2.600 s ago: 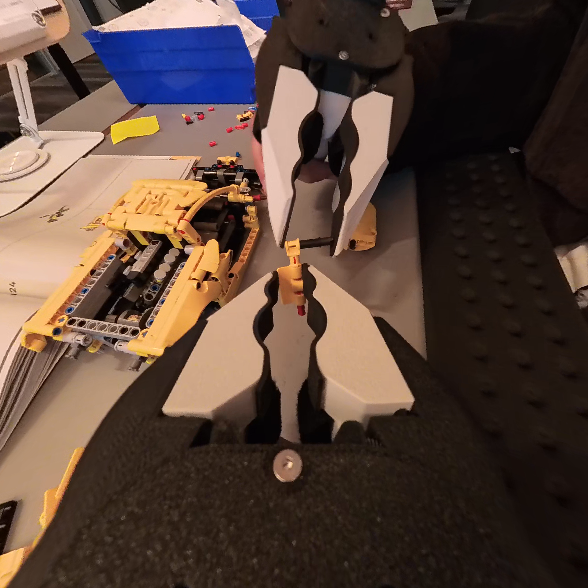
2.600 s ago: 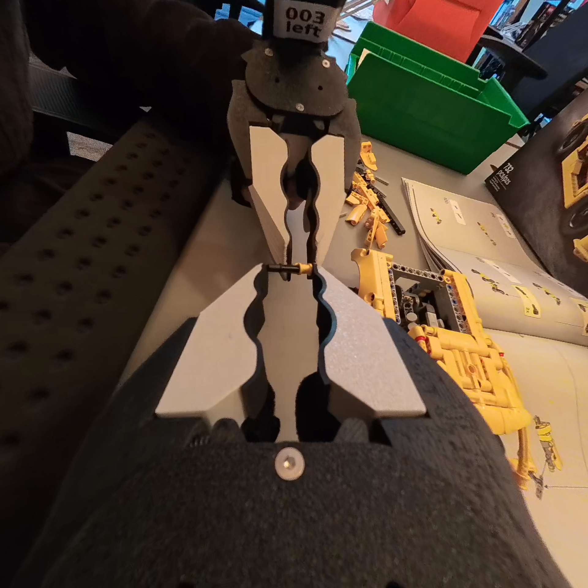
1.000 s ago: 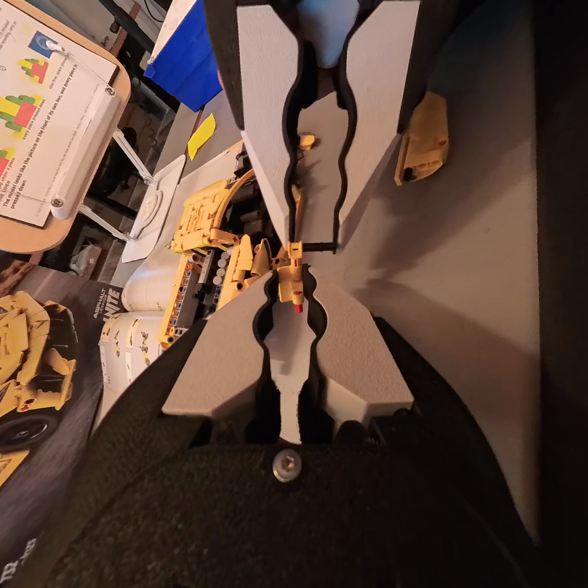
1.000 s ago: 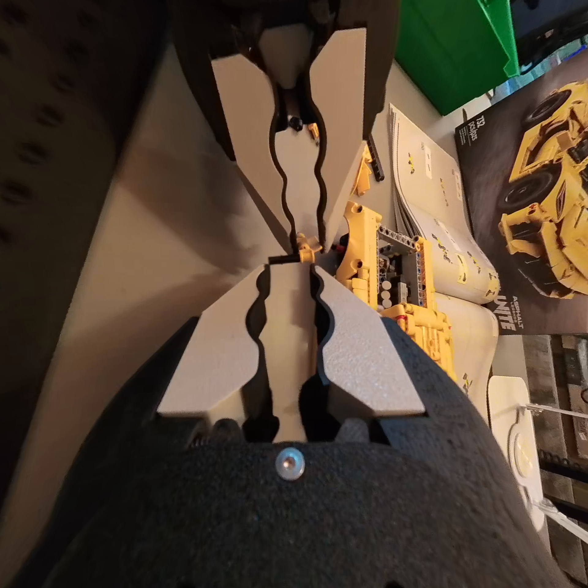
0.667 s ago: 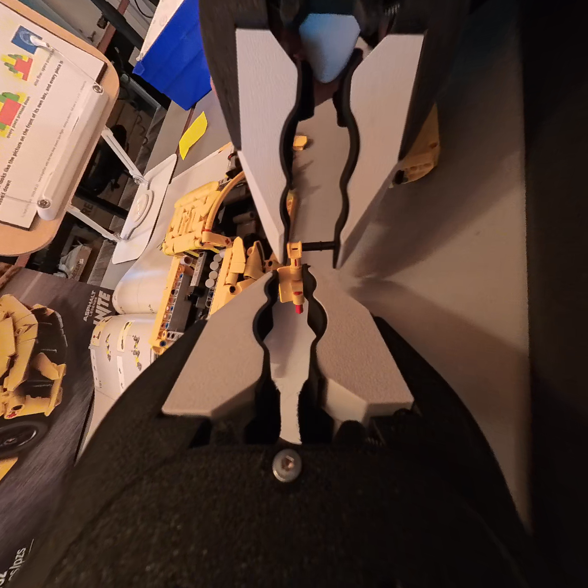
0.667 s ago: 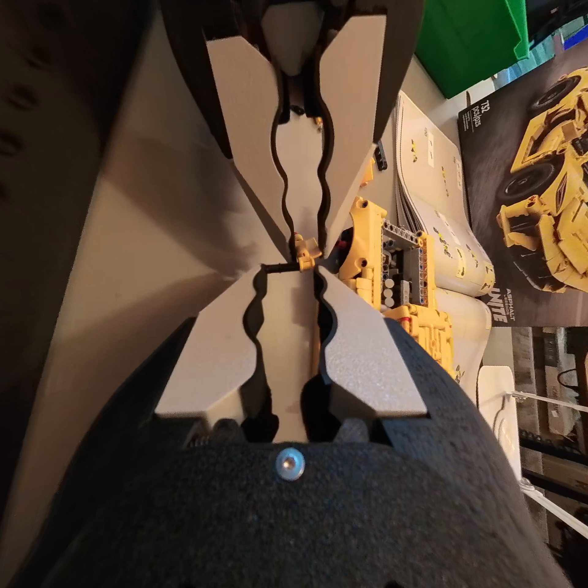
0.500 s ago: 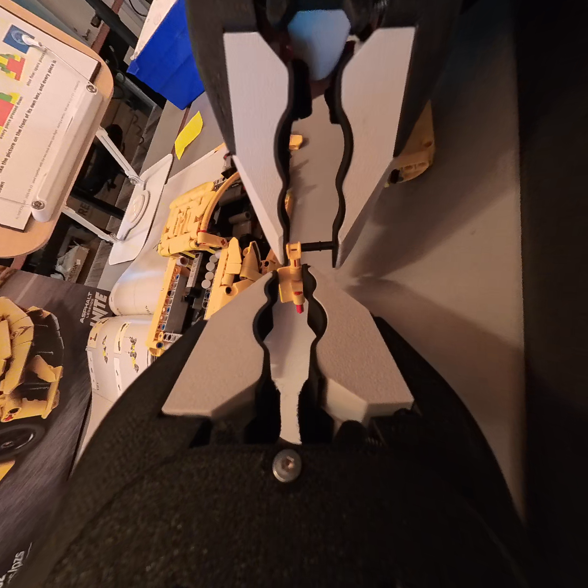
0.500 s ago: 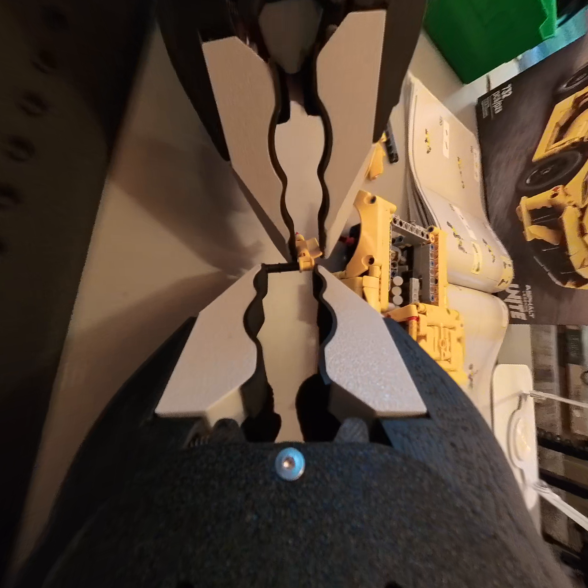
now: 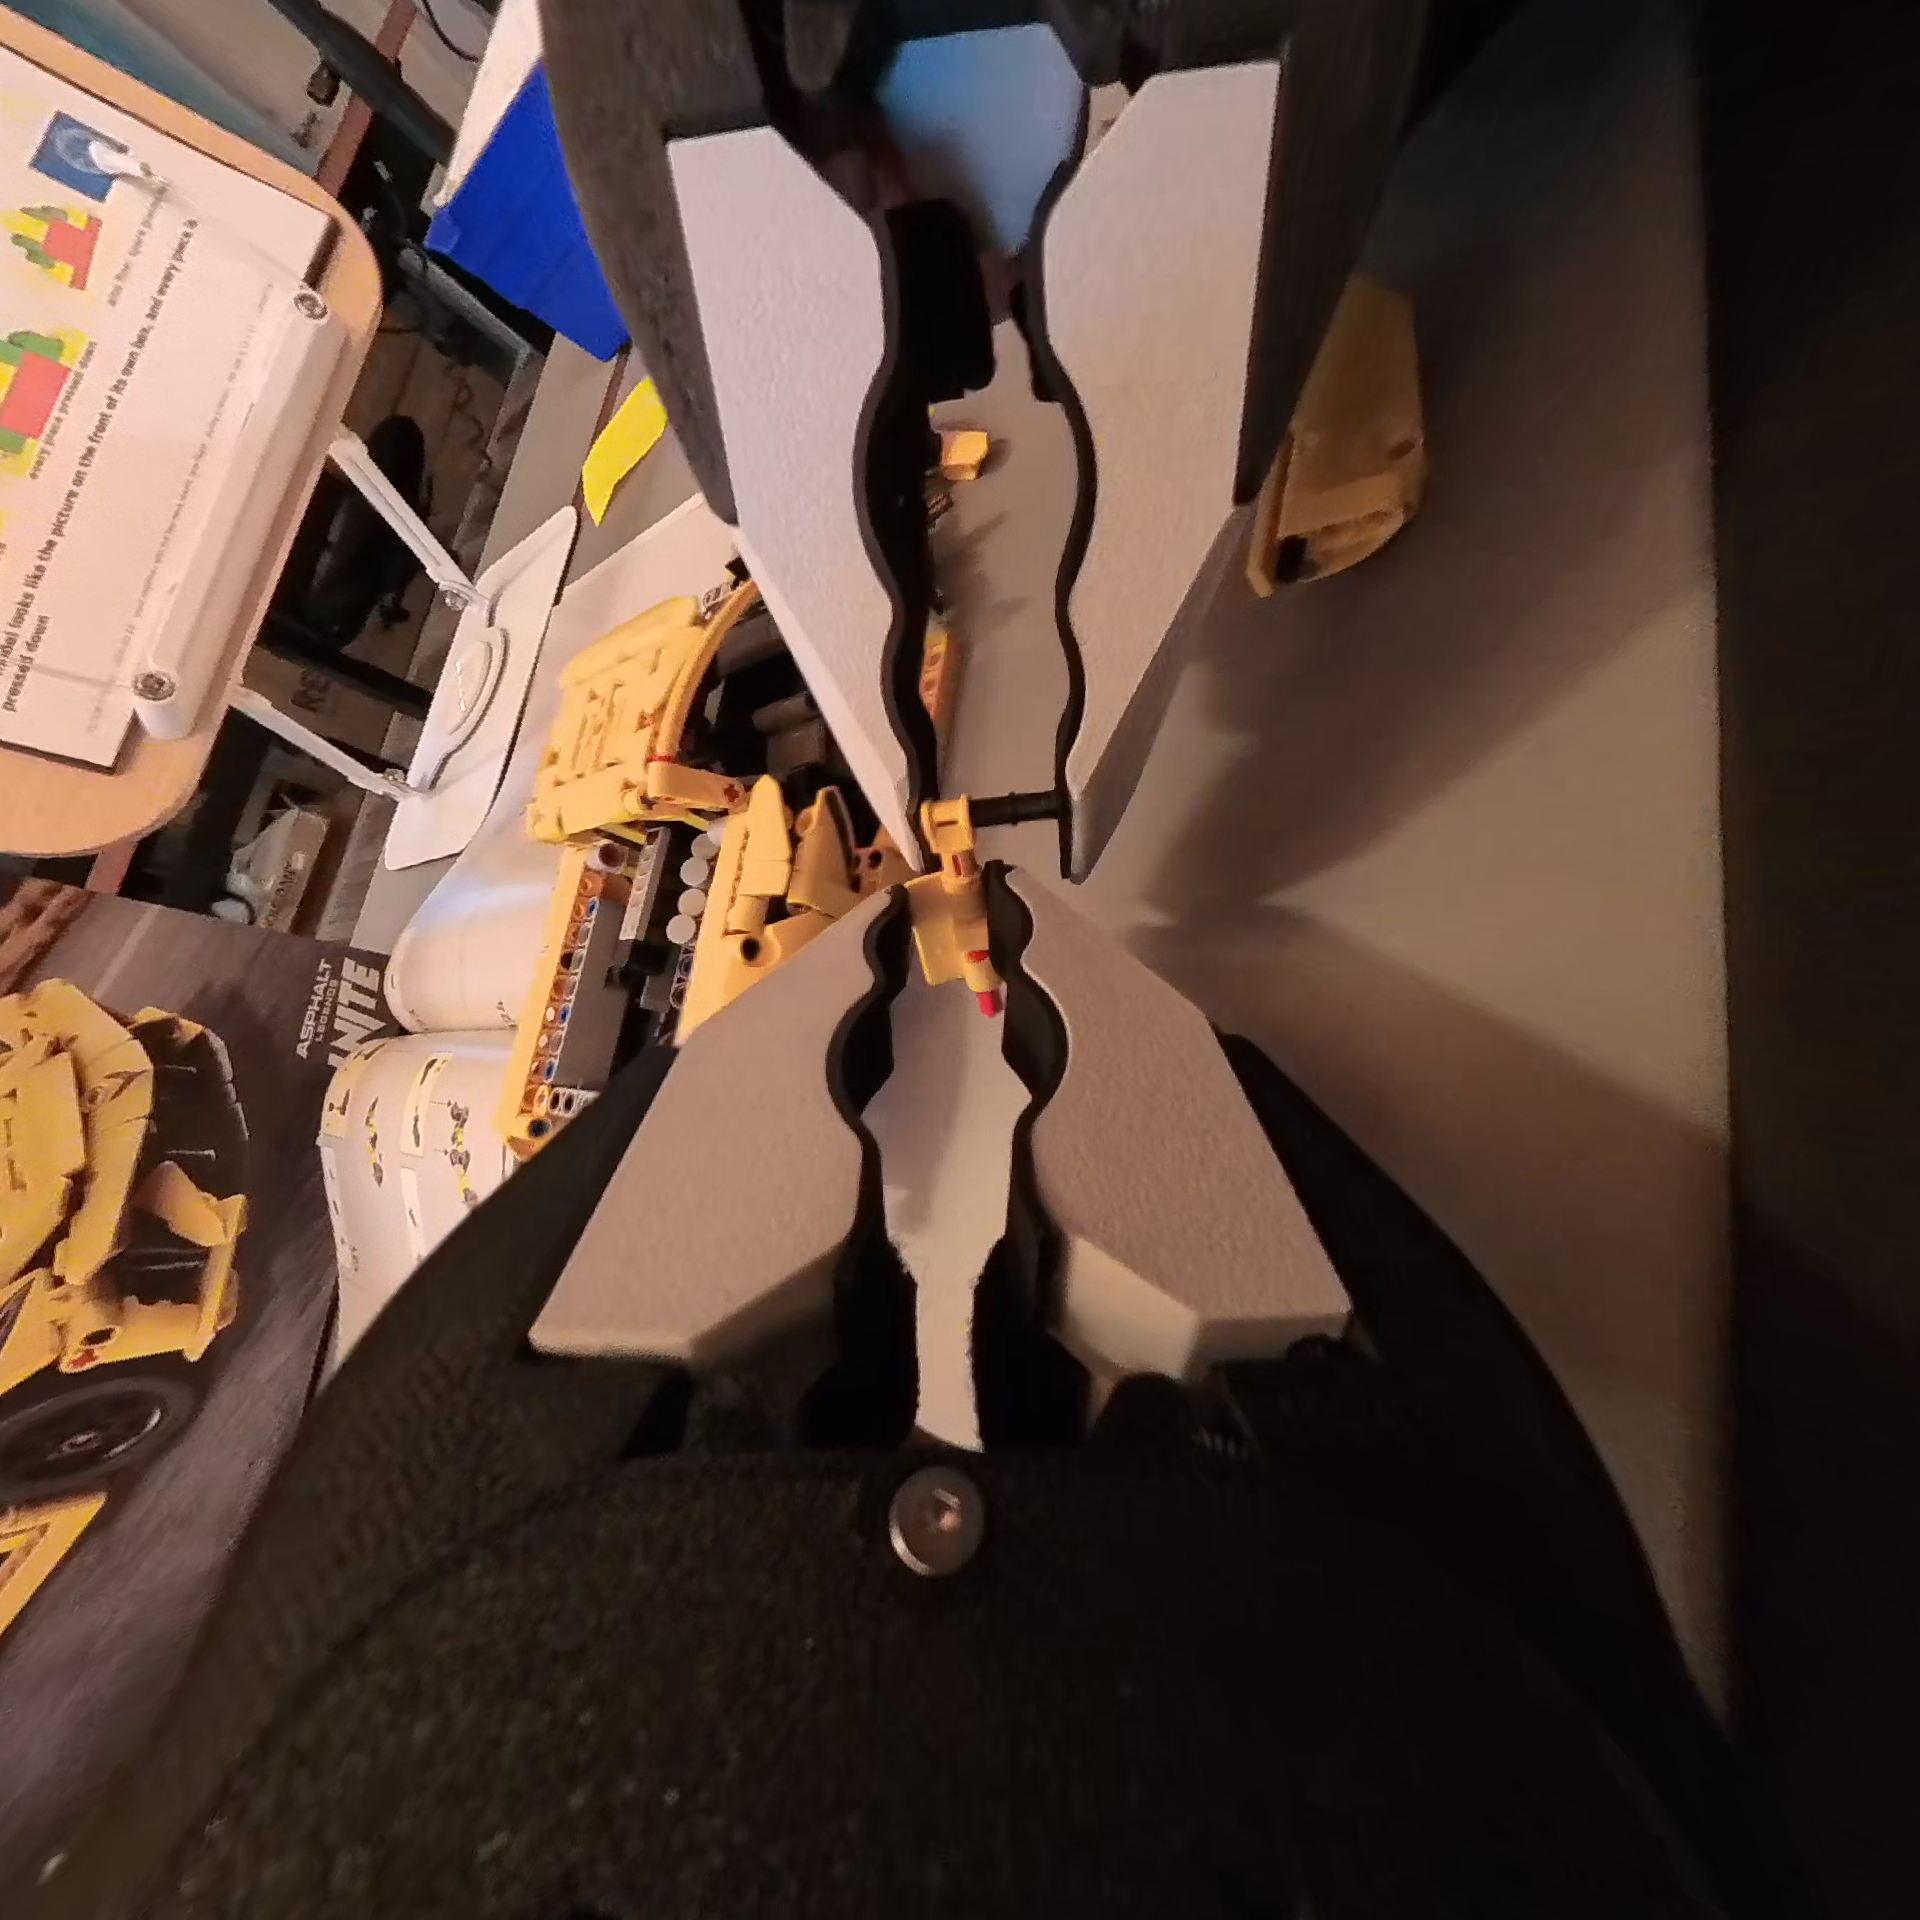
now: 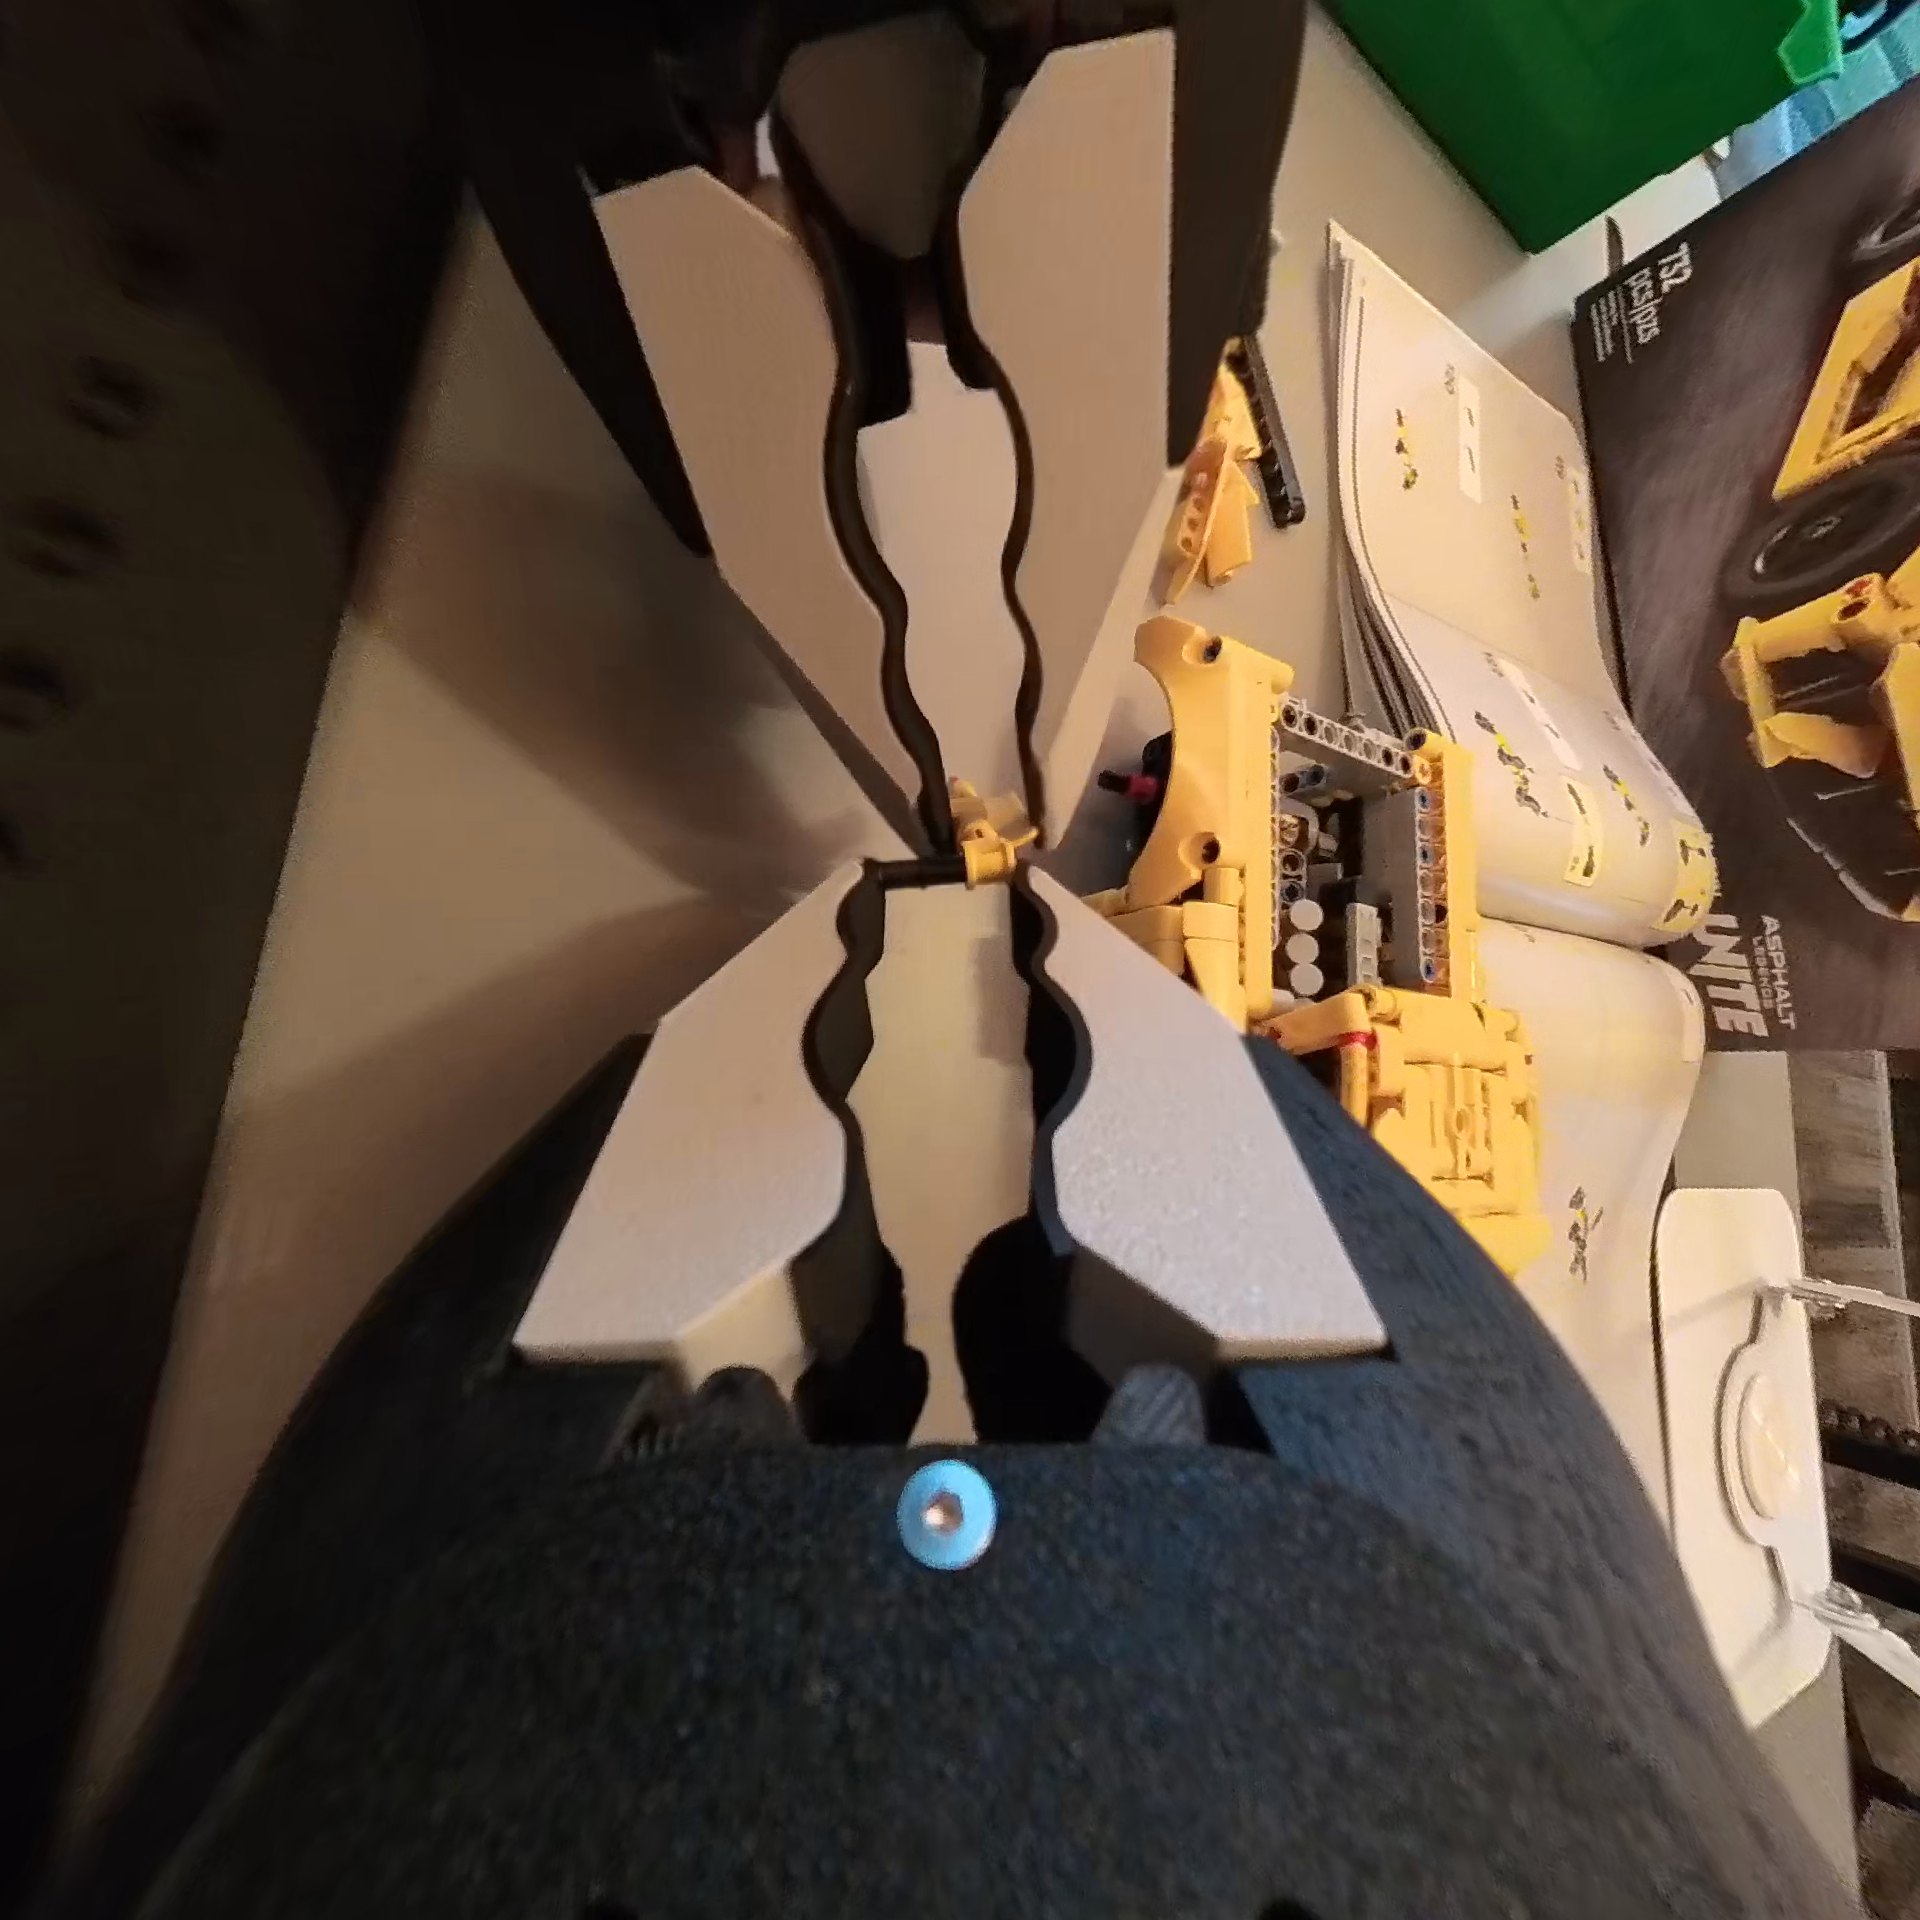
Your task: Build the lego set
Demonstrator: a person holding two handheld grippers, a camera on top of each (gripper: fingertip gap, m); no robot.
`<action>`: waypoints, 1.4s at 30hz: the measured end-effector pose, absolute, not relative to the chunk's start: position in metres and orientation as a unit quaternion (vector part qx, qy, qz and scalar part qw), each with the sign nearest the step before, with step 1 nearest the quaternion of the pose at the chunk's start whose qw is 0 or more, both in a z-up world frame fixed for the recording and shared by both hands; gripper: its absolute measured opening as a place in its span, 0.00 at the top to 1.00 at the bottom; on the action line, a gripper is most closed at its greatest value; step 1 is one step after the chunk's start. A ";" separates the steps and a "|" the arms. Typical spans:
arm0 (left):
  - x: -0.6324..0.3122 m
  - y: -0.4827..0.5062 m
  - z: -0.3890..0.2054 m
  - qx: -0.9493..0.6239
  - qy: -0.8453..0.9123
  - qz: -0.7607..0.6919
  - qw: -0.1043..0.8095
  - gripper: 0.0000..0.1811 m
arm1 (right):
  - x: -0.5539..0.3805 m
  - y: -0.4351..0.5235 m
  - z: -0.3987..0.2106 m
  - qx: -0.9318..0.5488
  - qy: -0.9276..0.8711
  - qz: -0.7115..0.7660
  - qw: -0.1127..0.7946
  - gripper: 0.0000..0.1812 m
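My left gripper (image 9: 951, 896) is shut on a small yellow piece with a red pin (image 9: 948, 935). My right gripper (image 10: 940, 878) is shut on a black axle (image 10: 914, 871) with a yellow connector (image 10: 987, 860) at its end. The two grippers meet tip to tip above the table (image 9: 1455, 831), and the connector (image 9: 948, 826) touches the top of the yellow piece. The axle (image 9: 1013, 808) spans the right gripper's fingers. The part-built yellow car (image 9: 665, 862) lies on the table beside the tips and also shows in the right wrist view (image 10: 1382, 935).
An open instruction booklet (image 10: 1507, 623) and the set's box (image 10: 1766, 520) lie past the car. Loose yellow parts (image 10: 1216, 499) and a black beam (image 10: 1273, 447) lie near a green bin (image 10: 1621, 94). A yellow panel (image 9: 1340, 488), a blue bin (image 9: 520, 208) and a white stand (image 9: 488, 665) also show. Left and right tips are no more than a few centimetres apart. The black beam (image 10: 1273, 447) is about equally far from each gripper, around 20 cm.
Both grippers have kept their hold and rolled together, so the table and car have swung in both views. The axle's connector stays against the yellow piece.
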State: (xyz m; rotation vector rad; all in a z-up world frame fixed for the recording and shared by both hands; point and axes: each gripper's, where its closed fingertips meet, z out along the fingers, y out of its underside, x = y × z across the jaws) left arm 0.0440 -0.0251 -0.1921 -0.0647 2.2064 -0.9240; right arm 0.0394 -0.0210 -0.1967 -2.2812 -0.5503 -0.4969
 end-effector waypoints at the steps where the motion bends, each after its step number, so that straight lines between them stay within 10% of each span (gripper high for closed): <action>1: 0.044 -0.025 -0.192 -0.025 0.858 -0.360 0.365 0.92 | 0.039 -0.021 -0.196 -0.885 -0.214 -0.195 0.364 0.87; 42: 0.044 -0.020 -0.209 0.008 0.875 -0.303 0.376 0.92 | 0.052 -0.028 -0.200 -0.884 -0.220 -0.248 0.330 0.96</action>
